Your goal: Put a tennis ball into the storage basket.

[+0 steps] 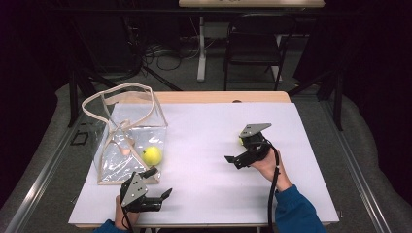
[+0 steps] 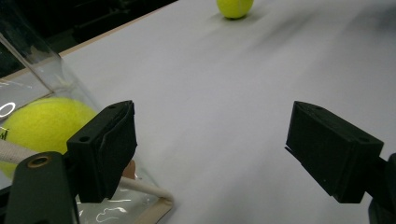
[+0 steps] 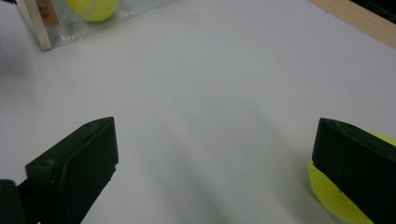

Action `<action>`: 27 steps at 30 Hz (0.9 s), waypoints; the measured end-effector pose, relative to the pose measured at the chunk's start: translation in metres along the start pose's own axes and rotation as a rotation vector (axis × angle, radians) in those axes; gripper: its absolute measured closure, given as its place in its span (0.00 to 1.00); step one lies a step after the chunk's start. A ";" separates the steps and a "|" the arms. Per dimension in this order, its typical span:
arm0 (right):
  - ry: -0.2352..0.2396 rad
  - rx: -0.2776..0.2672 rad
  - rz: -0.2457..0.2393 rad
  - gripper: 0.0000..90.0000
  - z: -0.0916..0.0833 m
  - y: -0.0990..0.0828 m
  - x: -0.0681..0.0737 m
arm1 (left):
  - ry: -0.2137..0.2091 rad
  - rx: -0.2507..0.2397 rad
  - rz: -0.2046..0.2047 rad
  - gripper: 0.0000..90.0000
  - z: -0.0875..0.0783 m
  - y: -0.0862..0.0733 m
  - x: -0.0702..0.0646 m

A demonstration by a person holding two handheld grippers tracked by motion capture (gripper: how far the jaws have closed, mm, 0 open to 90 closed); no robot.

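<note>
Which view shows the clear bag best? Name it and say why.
The high view: the whole clear bag shows there, upright with its cream handles and a tennis ball inside. The left gripper view gives just a lower corner close up; the right gripper view catches its bottom edge far off.

I see two black handheld grippers. My left gripper (image 1: 158,183) and right gripper (image 1: 234,150) each carry a grey three-cornered top plate and blocky black jaws with small screw holes. A black cable trails from each. My sleeves (image 1: 296,213) are blue.
</note>
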State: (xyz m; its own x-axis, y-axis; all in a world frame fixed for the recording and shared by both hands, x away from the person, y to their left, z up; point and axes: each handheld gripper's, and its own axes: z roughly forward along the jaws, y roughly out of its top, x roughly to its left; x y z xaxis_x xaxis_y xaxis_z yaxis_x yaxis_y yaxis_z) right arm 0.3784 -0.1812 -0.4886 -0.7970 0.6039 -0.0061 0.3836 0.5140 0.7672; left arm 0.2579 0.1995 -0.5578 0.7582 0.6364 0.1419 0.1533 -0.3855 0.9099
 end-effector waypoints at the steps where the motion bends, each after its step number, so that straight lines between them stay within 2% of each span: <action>1: 0.000 0.000 0.000 0.00 0.000 0.000 0.000 | 0.000 0.000 0.000 0.18 0.000 0.000 0.000; 3: -0.023 -0.002 -0.002 0.00 -0.006 -0.008 -0.004 | -0.001 0.002 0.002 0.18 0.000 0.000 0.000; 16: -0.077 -0.028 0.025 0.00 -0.025 -0.019 -0.018 | -0.002 0.002 0.003 0.18 0.000 0.000 0.000; 27: -0.085 -0.019 0.053 0.00 -0.022 -0.024 -0.028 | 0.001 0.002 0.009 0.18 -0.001 0.000 0.000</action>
State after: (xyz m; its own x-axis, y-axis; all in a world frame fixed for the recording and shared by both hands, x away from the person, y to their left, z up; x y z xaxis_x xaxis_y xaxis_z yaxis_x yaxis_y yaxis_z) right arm 0.3813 -0.2241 -0.4923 -0.7328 0.6802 -0.0191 0.4150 0.4689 0.7797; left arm 0.2575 0.1998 -0.5576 0.7592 0.6333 0.1502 0.1477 -0.3925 0.9078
